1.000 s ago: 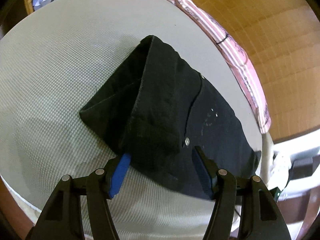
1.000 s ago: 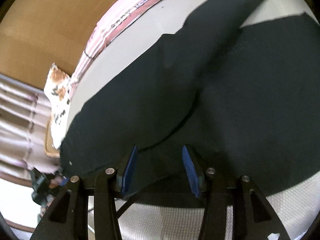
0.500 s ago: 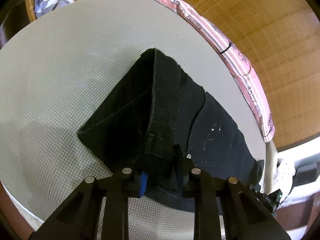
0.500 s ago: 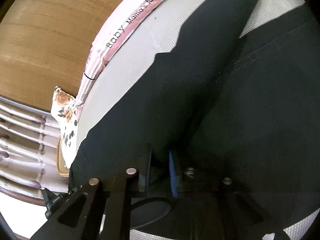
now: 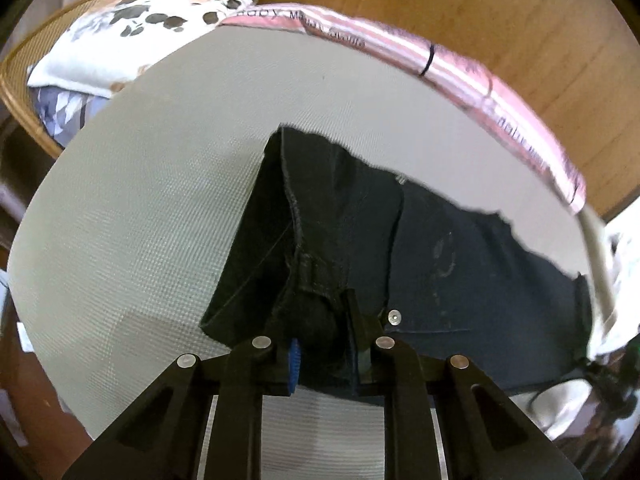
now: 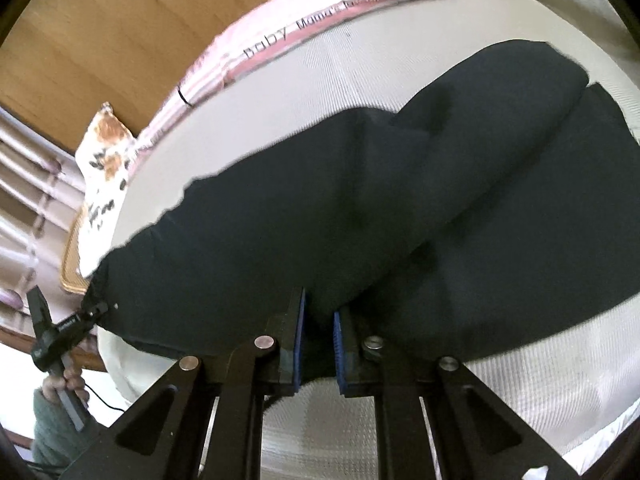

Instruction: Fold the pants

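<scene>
Black pants [image 5: 460, 272] lie on a pale woven mat [image 5: 160, 208], the waist end folded into a thick ridge. My left gripper [image 5: 324, 346] pinches that bunched waistband edge, its jaws still closing with the cloth pressed between the blue pads. In the right wrist view the pants [image 6: 400, 200] spread across the mat [image 6: 540, 380], one leg lying over the other. My right gripper [image 6: 319, 324] is shut on a raised fold at the near edge. My left gripper [image 6: 94, 308] shows at the far left of this view, gripping the cloth's corner, held by a hand [image 6: 64, 386].
A pink striped cloth [image 5: 500, 92] runs along the mat's far edge, with wooden flooring [image 5: 480, 8] beyond. A floral cushion [image 5: 152, 12] rests on a wicker chair [image 5: 24, 80] at the upper left. Bare mat lies left of the pants.
Both grippers went from open around the near edge of the pants to closed on it. The gripped cloth has lifted off the mat, and both views have tilted.
</scene>
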Available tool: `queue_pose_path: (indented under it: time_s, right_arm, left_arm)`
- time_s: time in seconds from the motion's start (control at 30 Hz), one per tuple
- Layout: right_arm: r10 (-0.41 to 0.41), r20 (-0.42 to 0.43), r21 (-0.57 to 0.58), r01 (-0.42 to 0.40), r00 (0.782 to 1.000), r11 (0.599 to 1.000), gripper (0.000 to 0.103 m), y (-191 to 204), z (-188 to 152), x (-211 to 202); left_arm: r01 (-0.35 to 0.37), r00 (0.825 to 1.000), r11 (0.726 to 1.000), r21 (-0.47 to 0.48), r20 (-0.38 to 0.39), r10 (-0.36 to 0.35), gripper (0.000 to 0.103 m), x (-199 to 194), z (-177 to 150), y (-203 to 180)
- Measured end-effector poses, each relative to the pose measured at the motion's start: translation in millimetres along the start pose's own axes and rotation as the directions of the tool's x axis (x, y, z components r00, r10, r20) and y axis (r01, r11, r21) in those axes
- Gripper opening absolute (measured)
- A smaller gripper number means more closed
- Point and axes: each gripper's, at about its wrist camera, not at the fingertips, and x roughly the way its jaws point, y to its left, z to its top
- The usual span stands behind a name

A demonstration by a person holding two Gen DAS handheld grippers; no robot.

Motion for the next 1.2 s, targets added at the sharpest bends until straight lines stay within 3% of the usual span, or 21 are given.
queue_pose_path:
  time_s: [0.17,0.3,0.4,0.47,0.6,0.77,0.87,0.93,1.07,1.2]
  right_arm:
    - [-0.048,-0.067,0.013,0.049,0.997,0.999,0.011,-8,-7,24]
    - [-0.029,-0.082,0.039,0.033,0.996,0.999,0.014,-12,-6,27]
    - [0.053,-0.098,0.114,-0.042,0.994,0.993,0.036,-20,-5,23]
    - [0.056,-0.083,0.126,-0.045,0.995,0.991,0.048,-23,-6,12]
    - [0.059,-0.031,0.137,-0.054,0.998,0.989,0.048,-40,-5,-16]
    - [0.027,0.052,0.224,-0.039,0.998,0.974,0.048,-86,1,-49]
    - [0.045,0.078,0.302,-0.066,0.996,0.951,0.048,-116,11,-52]
    - [0.059,0.094,0.344,-0.088,0.994,0.935,0.048,-132,19,-51]
    - [0.090,0.109,0.384,-0.126,0.990,0.915,0.048,-153,41,-47]
    - [0.099,0.108,0.394,-0.134,0.989,0.909,0.048,-162,58,-39]
  left_arm:
    - [-0.073,0.997,0.996,0.049,-0.018,0.073,0.020,21,-13,2]
    - [-0.120,0.993,0.990,0.072,0.004,0.120,0.024,20,-15,-4]
    - [-0.130,0.992,0.990,0.055,0.003,0.130,0.026,16,-16,-4]
    - [-0.120,0.993,0.992,0.030,-0.011,0.121,0.029,11,-15,-4]
    - [-0.119,0.993,0.993,-0.016,-0.013,0.119,0.046,-11,-17,1]
    - [-0.205,0.977,0.979,-0.002,0.063,0.205,0.048,-42,-25,-3]
    - [-0.255,0.959,0.964,0.074,0.147,0.243,0.048,-59,-29,-25]
    - [-0.243,0.959,0.954,0.174,0.193,0.209,0.048,-63,-32,-54]
    - [-0.100,0.983,0.919,0.381,0.179,0.033,0.048,-55,-43,-124]
    - [0.043,0.987,0.822,0.567,0.104,-0.123,0.048,-33,-62,-199]
